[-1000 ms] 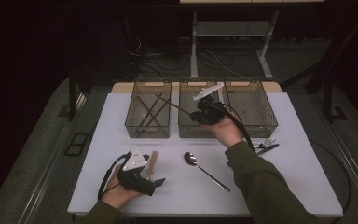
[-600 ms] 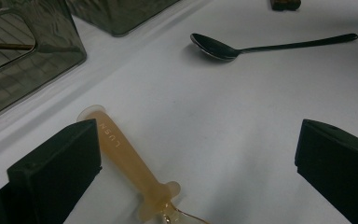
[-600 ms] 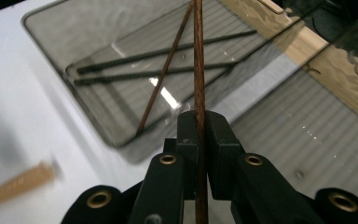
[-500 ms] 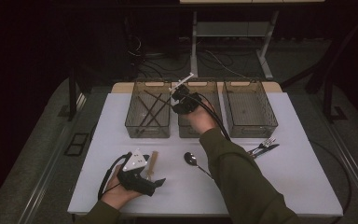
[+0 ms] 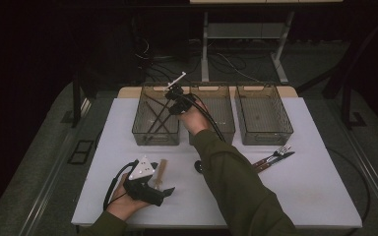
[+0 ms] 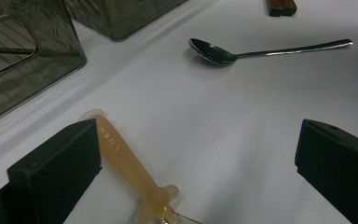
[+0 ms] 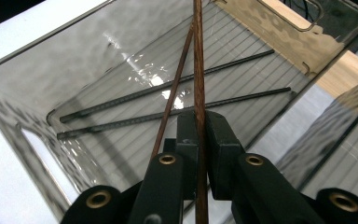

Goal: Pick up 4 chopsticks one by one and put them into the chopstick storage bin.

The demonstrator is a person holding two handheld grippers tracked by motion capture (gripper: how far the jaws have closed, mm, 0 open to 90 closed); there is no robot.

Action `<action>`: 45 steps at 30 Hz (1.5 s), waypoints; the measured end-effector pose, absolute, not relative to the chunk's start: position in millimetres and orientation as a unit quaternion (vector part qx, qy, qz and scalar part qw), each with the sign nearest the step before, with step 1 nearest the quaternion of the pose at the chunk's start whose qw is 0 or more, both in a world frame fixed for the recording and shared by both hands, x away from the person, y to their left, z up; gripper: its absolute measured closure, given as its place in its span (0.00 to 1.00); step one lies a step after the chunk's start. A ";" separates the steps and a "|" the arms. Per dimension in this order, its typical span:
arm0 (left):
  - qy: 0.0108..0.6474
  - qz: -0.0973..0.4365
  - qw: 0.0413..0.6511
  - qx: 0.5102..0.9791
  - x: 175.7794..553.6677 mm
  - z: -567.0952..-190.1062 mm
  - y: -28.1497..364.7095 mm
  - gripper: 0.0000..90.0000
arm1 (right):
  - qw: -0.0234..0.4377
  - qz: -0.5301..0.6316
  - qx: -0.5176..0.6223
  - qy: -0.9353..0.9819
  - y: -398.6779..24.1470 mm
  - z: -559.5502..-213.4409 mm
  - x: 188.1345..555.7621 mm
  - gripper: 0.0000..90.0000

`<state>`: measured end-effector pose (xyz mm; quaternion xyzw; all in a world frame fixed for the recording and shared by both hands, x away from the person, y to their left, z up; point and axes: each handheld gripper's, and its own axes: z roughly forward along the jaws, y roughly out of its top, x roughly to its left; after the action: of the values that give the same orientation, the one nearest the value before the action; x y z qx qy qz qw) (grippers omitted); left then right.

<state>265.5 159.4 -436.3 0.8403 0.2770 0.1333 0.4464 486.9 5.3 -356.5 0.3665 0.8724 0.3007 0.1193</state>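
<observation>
A brown wooden chopstick (image 7: 198, 93) is pinched between the jaws of your right gripper (image 7: 198, 135), and it points down into the leftmost of three clear smoky bins (image 5: 156, 118) at the far side of the white table (image 5: 320, 187). In the right gripper view, a second brown chopstick (image 7: 172, 93) leans just beside the held one, and two dark chopsticks (image 7: 168, 100) lie flat on the bin's ribbed floor.

Starting at your left: your left gripper (image 5: 150, 189) rests low on the table near its front edge, jaws set wide apart with nothing between them. In the left gripper view, a pale amber plastic spoon handle (image 6: 130, 163) lies just inside the left jaw, and the raised letters on it read "LUSN". Beyond it a steel spoon (image 6: 261, 49) lies on the bare table with its bowl toward the bins.

Moving right in the high view, your right arm in its green sleeve (image 5: 241, 187) reaches forward across the table, and your right gripper (image 5: 176, 96) hovers over the inner edge of the left bin, next to the middle bin (image 5: 221, 115). The right bin (image 5: 263, 115) stands apart from the gripper. In front of it, near your right elbow, a fork and a dark-handled piece of cutlery (image 5: 273, 158) lie close together on the table; what the second one is cannot be told.
</observation>
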 end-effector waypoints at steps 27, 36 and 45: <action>0.279 0.131 0.444 0.841 265.0 -437.2 160.0 0.00 | 0.057 0.368 0.308 0.875 -31.7 -338.9 454.5 0.77; 0.279 0.131 0.441 0.843 265.6 -437.9 158.8 0.00 | 0.039 0.343 0.271 0.899 -43.3 -352.7 436.1 0.99; 0.279 0.130 0.444 0.842 265.2 -438.0 158.3 0.00 | 0.039 0.333 0.257 0.906 -32.7 -357.7 431.4 0.98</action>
<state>265.2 158.3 -438.0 0.8417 0.2790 0.1299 0.4435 431.4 -32.7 -357.7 0.2567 0.9063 0.3334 0.0393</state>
